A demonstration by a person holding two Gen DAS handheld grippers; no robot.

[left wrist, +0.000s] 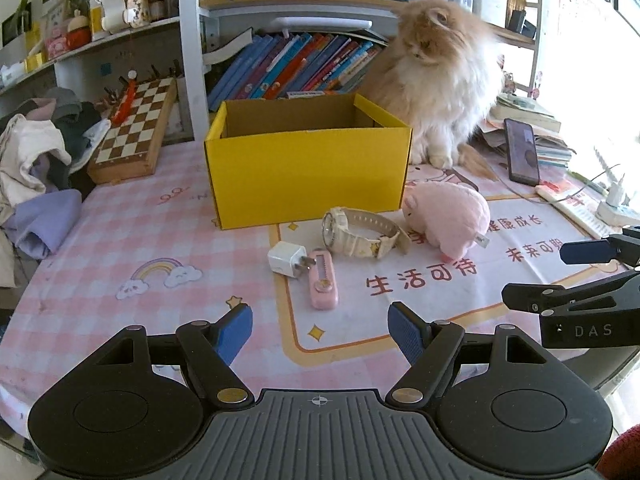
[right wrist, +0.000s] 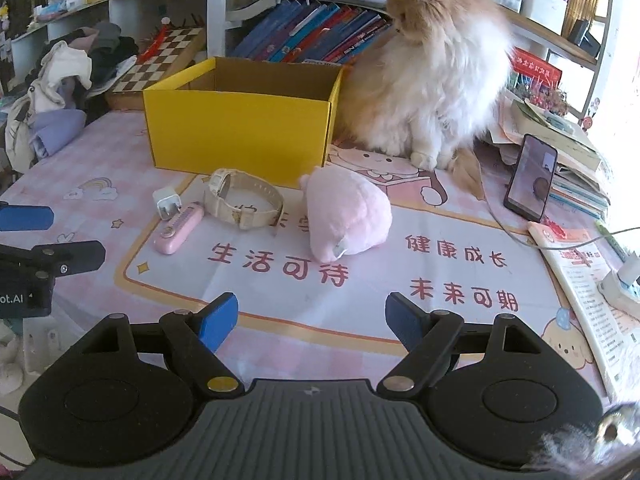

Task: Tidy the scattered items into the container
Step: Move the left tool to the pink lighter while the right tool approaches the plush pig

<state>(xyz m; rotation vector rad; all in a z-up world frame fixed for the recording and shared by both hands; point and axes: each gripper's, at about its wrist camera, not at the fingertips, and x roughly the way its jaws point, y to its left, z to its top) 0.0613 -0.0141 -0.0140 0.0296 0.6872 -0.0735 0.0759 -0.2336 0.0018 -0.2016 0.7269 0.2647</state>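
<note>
Watch [left wrist: 360,232], plug [left wrist: 286,259] and plush [left wrist: 448,216] lie beyond both open jaws.

Both wrist views sit low above the table's near edge, facing the shelves. Left wrist view looks from left of centre; the yellow box [left wrist: 308,168] is straight ahead, the right gripper [left wrist: 532,276] at its right edge. Right wrist view looks from further right (box [right wrist: 240,128] up-left). Both share the box, cat [left wrist: 440,80] and pink plush [right wrist: 346,216].

A fluffy cat [right wrist: 436,76] sits before leaning books [right wrist: 316,34], beside a propped phone [right wrist: 530,178] and chessboard [left wrist: 132,128].
</note>
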